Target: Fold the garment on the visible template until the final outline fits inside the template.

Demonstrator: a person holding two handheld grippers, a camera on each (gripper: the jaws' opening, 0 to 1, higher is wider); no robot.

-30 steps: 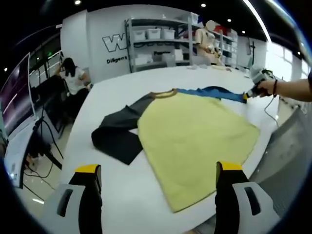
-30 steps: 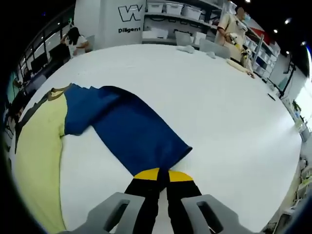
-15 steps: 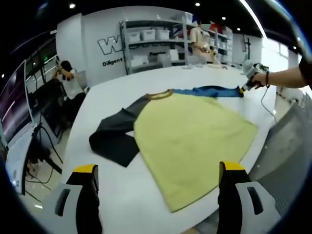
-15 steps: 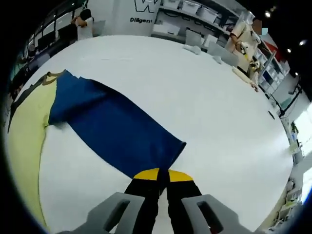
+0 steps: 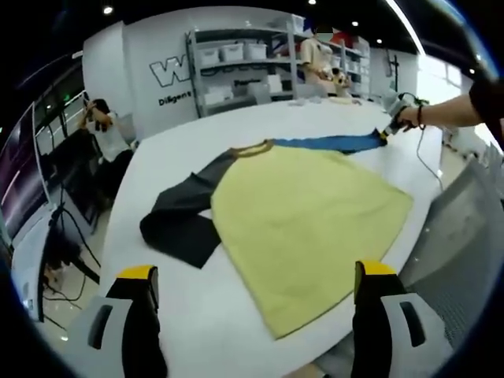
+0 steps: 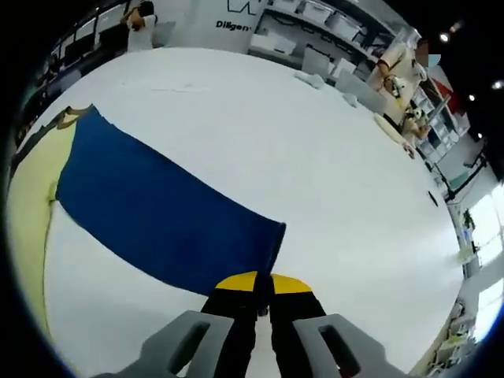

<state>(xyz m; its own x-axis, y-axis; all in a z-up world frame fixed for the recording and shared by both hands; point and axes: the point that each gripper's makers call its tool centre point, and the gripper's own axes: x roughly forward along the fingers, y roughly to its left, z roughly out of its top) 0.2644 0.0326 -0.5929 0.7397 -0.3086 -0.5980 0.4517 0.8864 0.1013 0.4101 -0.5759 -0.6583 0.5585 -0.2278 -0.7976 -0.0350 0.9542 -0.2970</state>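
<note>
A long-sleeved shirt with a yellow body (image 5: 303, 220) lies flat on the white table (image 5: 189, 315). Its dark grey sleeve (image 5: 183, 220) is folded at the left; its blue sleeve (image 5: 331, 143) stretches away toward the far right. My left gripper (image 5: 256, 295) hovers open above the near table edge, short of the shirt's hem. In the left gripper view my right gripper (image 5: 387, 132) pinches the blue cuff, held by a person's hand. In the right gripper view the blue sleeve (image 6: 150, 216) lies pulled out flat, and my right gripper (image 6: 262, 285) is shut on its cuff corner.
Shelving with white bins (image 5: 244, 71) lines the back wall. A person (image 5: 106, 134) stands at the far left and another (image 6: 402, 67) works at the table's far end. Small items (image 6: 331, 79) lie on the far table. A grey surface (image 5: 465, 236) flanks the right edge.
My right gripper has drawn the blue sleeve outward, so its wrinkles are gone and it lies straight and flat. The left gripper has hardly moved.
</note>
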